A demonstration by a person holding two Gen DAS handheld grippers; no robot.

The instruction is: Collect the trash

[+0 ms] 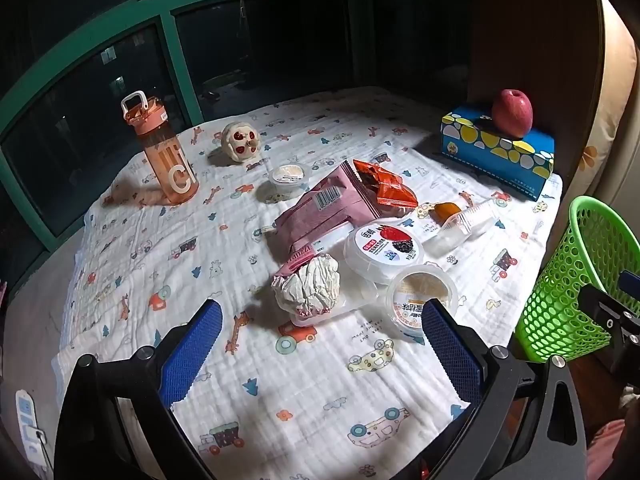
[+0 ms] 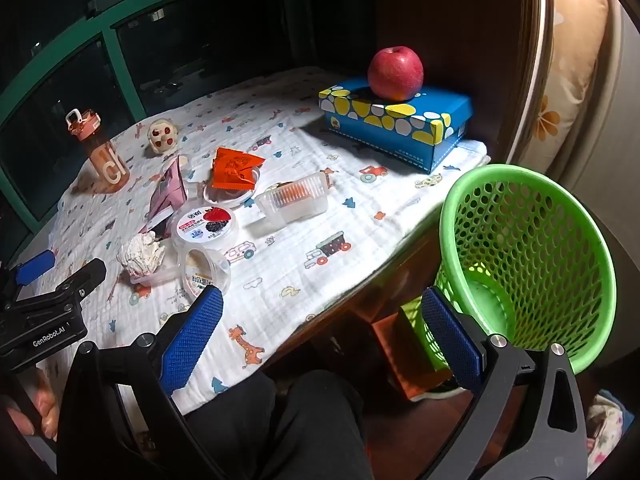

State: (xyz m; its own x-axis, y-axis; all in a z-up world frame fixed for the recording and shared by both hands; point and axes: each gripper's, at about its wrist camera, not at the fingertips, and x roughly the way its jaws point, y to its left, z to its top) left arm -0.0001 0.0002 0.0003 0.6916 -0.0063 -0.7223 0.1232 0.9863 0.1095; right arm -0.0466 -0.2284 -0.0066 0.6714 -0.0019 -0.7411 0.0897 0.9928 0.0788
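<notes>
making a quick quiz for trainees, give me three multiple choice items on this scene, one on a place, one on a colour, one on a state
1. Where is the apple?
A. on the blue tissue box
B. inside the basket
C. beside the water bottle

2. What colour is the basket?
A. red
B. green
C. white

3. How do the left tongs stand?
A. shut on the crumpled paper
B. shut with nothing in them
C. open with nothing between them

Answers:
1 A, the apple rests on top of the blue tissue box at the far right of the table.
2 B, its mesh wall is bright green, standing off the table's right edge.
3 C, both blue pads are spread wide, and the crumpled paper lies on the cloth beyond them, untouched.
</notes>
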